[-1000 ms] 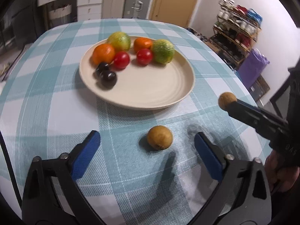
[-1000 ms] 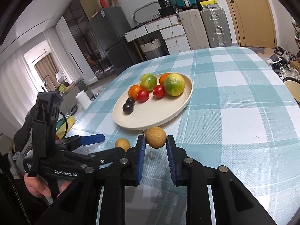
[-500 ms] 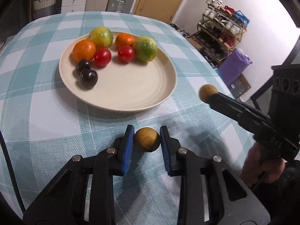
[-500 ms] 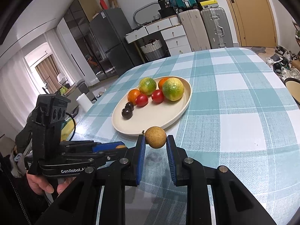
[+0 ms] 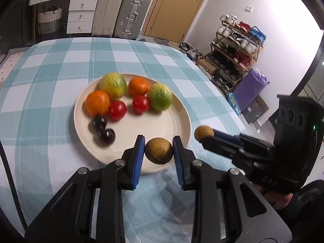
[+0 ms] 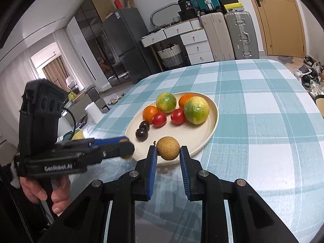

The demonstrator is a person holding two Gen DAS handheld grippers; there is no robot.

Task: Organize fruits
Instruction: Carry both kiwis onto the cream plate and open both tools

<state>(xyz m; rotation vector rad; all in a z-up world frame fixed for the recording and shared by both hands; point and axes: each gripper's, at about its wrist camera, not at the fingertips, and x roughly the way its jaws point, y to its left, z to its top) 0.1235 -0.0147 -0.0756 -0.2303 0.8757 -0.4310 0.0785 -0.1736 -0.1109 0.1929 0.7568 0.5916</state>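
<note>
— Holding one brown fruit each now, aren't they?

— Yes. The left gripper (image 5: 159, 151) has just closed: a second ago its jaws stood wide around the left brown fruit (image 5: 159, 150) lying on the checked tablecloth (image 5: 60, 64); now the blue pads press it from both sides, and it has come up off the cloth to the near rim of the plate (image 5: 182, 111).

— And the other one?

— The right gripper (image 6: 168, 154) is clamped on the right brown fruit (image 6: 168, 148), as it was before, also at the plate's near edge.

— So what's left?

— I'd say only the placing. The oranges (image 5: 97, 102), green citrus (image 5: 159, 99), tomatoes (image 5: 117, 110) and dark plums (image 5: 106, 135) sit paired toward the plate's far side, so the bare near half looks like the spot for both.
</note>
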